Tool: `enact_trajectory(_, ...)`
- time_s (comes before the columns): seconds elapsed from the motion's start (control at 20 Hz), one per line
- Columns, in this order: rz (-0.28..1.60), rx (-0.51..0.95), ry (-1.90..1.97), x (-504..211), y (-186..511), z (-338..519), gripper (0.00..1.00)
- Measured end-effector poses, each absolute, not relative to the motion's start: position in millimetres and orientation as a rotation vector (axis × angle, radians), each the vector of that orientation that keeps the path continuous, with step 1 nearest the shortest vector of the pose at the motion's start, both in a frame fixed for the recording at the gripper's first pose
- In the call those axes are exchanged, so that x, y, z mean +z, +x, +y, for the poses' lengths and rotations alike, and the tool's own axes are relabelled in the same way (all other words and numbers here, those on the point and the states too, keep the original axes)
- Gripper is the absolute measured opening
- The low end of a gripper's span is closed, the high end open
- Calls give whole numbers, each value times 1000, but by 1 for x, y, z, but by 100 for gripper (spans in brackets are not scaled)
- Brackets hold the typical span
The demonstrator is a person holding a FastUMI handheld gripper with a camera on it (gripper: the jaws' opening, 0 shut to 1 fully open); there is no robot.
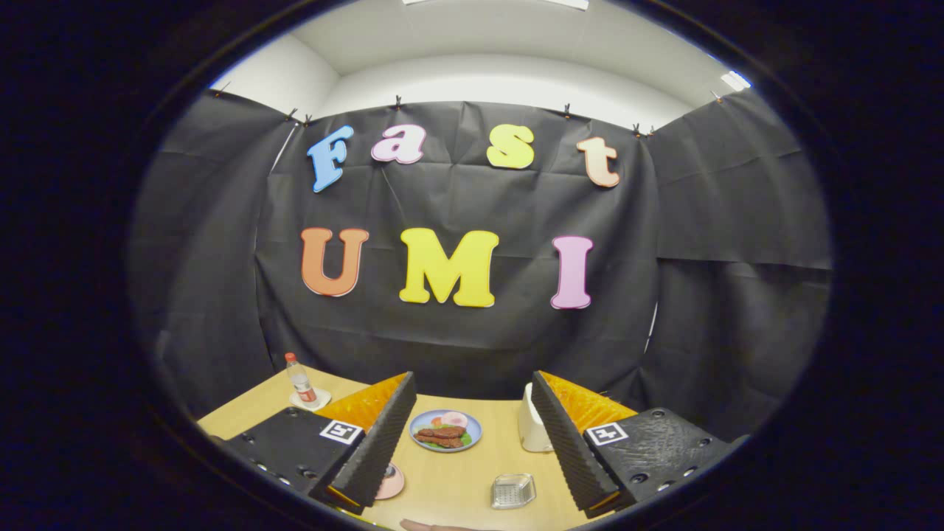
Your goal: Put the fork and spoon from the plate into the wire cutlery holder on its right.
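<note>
Nearest the camera, the gripper (pixel 472 442) hangs above the wooden table (pixel 457 479) with its jaws wide apart and nothing between them; a sliver of what may be a hand (pixel 431 525) shows at the table's near edge, though it is too cut off to be sure. Just ahead of the fingers, toward the right, sits a small clear glass dish (pixel 513 490); on the left, half hidden behind the left finger, lies a pink round thing (pixel 391 483), perhaps a saucer or small plate. Farther on, between the two fingers, rests a blue-rimmed plate (pixel 445 430) carrying food, apparently toy meat and greens; right of it, partly behind the right finger, stands a white container (pixel 531 428). Farthest left, a small bottle (pixel 300 377) stands on a white coaster.

As for the task, I can make out no fork, no spoon and no wire cutlery holder; whether the pink thing is the plate meant I cannot tell. Judging by the empty jaws held high, nothing is yet gripped; locating, lifting and dropping both utensils appears still to be done.
</note>
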State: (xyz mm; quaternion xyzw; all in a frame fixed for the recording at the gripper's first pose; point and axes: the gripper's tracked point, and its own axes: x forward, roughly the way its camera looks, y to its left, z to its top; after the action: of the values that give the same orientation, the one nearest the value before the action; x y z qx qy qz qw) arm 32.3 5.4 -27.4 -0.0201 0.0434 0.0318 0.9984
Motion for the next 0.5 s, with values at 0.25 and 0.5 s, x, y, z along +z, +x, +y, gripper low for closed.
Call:
enact_trajectory(0.25,179,86,-73,-86,50,31,94)
enact_trajectory(0.5,349,123,-83,-176,56,73,94)
